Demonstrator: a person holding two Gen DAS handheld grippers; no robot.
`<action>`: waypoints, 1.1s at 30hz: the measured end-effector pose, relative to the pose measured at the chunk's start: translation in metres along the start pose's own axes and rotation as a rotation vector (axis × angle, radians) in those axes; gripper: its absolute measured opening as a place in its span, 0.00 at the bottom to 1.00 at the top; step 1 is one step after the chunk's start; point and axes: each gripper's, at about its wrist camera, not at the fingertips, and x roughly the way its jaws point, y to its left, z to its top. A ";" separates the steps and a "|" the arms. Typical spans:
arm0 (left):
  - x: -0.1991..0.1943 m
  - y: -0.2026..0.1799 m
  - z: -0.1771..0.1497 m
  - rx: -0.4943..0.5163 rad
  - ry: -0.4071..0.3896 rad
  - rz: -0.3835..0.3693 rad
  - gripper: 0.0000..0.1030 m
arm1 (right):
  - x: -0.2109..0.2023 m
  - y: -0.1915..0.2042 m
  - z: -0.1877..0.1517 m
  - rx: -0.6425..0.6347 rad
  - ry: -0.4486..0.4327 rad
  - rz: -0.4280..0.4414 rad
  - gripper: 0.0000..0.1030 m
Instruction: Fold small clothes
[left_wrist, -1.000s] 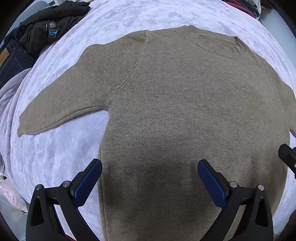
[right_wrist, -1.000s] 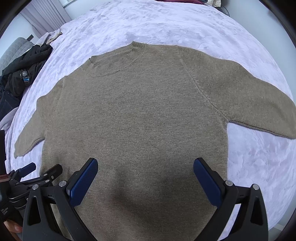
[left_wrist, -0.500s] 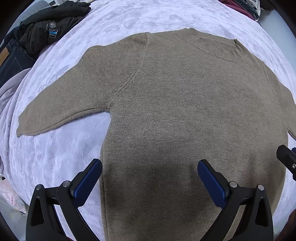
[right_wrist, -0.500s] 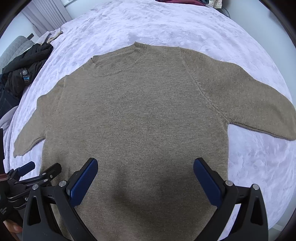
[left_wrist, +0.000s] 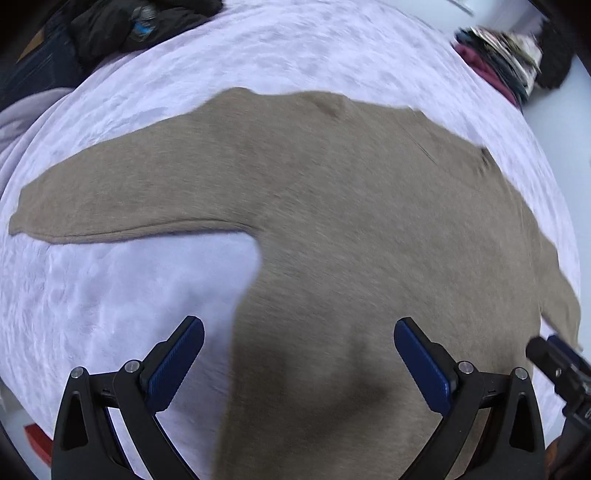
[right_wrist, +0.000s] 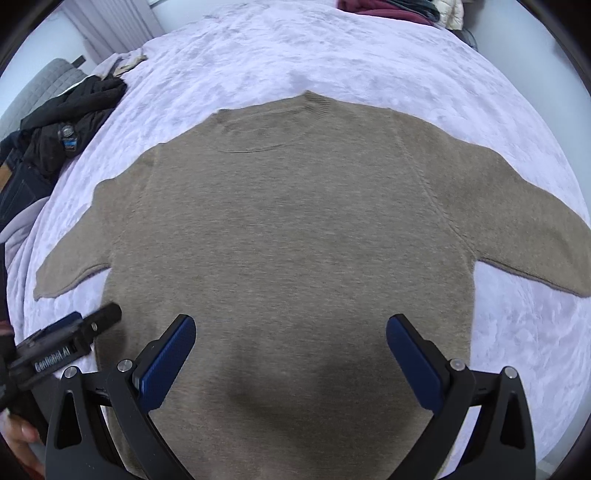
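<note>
Claws (left_wrist: 299, 354) (right_wrist: 291, 350) agape (both) above sweater (right_wrist: 280, 229)

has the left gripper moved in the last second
Yes. In the left wrist view the sweater's side edge has slid rightward between the fingers, and the view is blurred, so the left gripper has swung left over the bedspread.

The left gripper (left_wrist: 298, 354) and the right gripper (right_wrist: 291, 350) are both held forward side by side, jaws spread wide, gripping nothing.
</note>
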 end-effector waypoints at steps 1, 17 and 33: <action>-0.001 0.014 0.003 -0.027 -0.013 -0.010 1.00 | 0.000 0.006 0.000 -0.016 -0.002 0.008 1.00; 0.028 0.260 0.019 -0.574 -0.225 -0.193 1.00 | 0.026 0.093 -0.021 -0.165 0.042 0.082 1.00; 0.022 0.263 0.065 -0.532 -0.316 -0.112 0.09 | 0.036 0.137 -0.035 -0.231 0.085 0.144 1.00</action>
